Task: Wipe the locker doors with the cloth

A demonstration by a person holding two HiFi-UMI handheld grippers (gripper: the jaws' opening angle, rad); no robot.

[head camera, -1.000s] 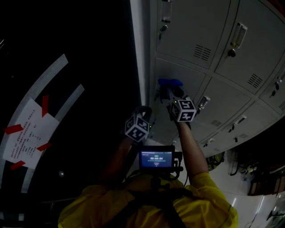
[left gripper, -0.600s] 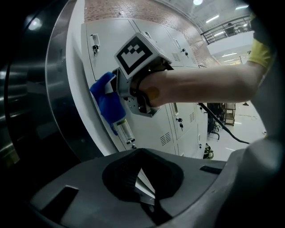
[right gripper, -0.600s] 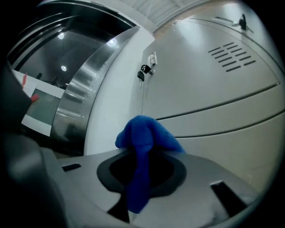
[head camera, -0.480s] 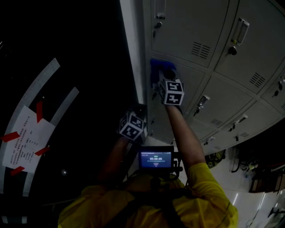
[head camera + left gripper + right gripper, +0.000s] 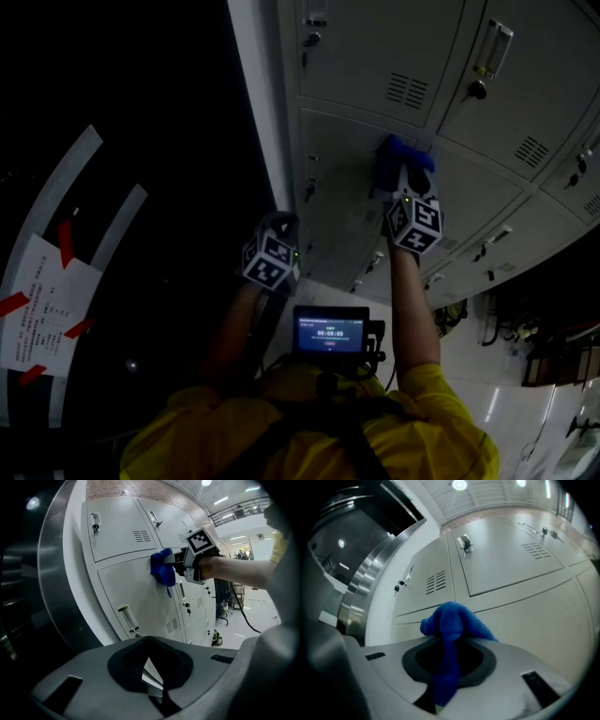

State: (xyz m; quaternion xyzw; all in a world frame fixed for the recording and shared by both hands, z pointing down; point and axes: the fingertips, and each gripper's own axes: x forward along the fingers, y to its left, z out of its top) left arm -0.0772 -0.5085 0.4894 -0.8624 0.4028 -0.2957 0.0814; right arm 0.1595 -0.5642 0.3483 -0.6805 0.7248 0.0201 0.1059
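Right gripper (image 5: pixel 447 667): my jaws are clamped on the cloth. One fold hangs down through the slot between them and a bunched wad sticks out in front.
Cloth (image 5: pixel 400 155): blue and crumpled. Its wad is pressed flat against a locker door, at that door's upper corner, just under the seam with the door above and close to the seam with the neighbouring column.
Locker door under the cloth (image 5: pixel 136 597): pale grey metal, second from the top in the end column. It has a clear label holder and a lock near its far edge, well apart from the cloth.
Door above (image 5: pixel 119 527): same grey, with a louvred vent and a key hanging in its lock.
Neighbouring doors (image 5: pixel 511 559): same make, each with vent slots and a latch. None of them touches the cloth.
Left gripper (image 5: pixel 152 681): my jaws are pressed together with nothing between them. I hold it clear of the lockers, lower than the right gripper, pointing at the end column.
Right hand (image 5: pixel 213 569): wrapped round the right gripper's handle, with a bare forearm and a yellow sleeve behind it.
Small screen (image 5: pixel 328 330): lit, at my chest, between my two arms.
Metal panel (image 5: pixel 51 573): curved and shiny, just beside the end of the locker bank.
Paper sheet (image 5: pixel 37 314): white and printed, held down on the dark floor with red tape strips, well apart from the lockers.
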